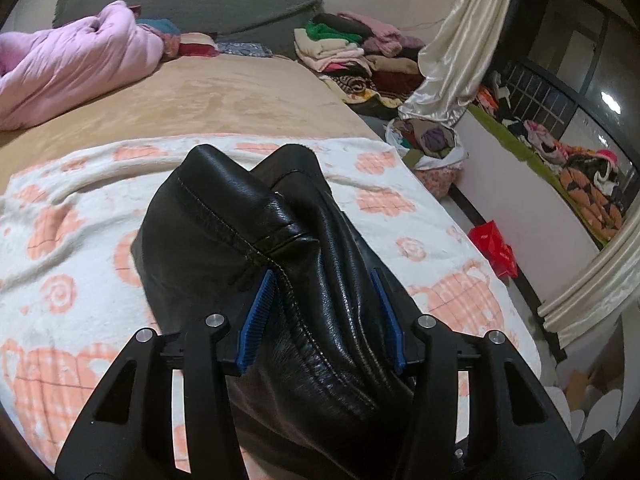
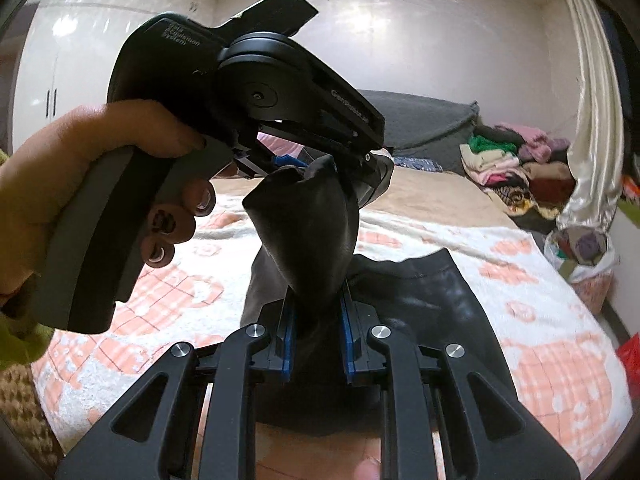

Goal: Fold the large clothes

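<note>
A black leather garment (image 1: 280, 264) fills the middle of the left wrist view, bunched between my left gripper's (image 1: 320, 292) blue pads (image 1: 256, 312); the gripper is shut on it above the bed. In the right wrist view my right gripper (image 2: 318, 304) is shut on another bunched part of the garment (image 2: 312, 232), lifted off the bed. The rest of the garment (image 2: 432, 308) lies spread on the white and orange blanket (image 2: 540, 320). The left gripper's body (image 2: 248, 92), held in a hand, grips the garment's upper end just ahead of my right gripper.
The bed has a tan sheet (image 1: 224, 92) and a pink quilt (image 1: 68, 64) at its far left. Stacks of folded clothes (image 1: 352, 56) lie at the far right corner. A cream curtain (image 1: 460, 48), a bag of clothes (image 1: 432, 140) and a red bag (image 1: 494, 246) stand right of the bed.
</note>
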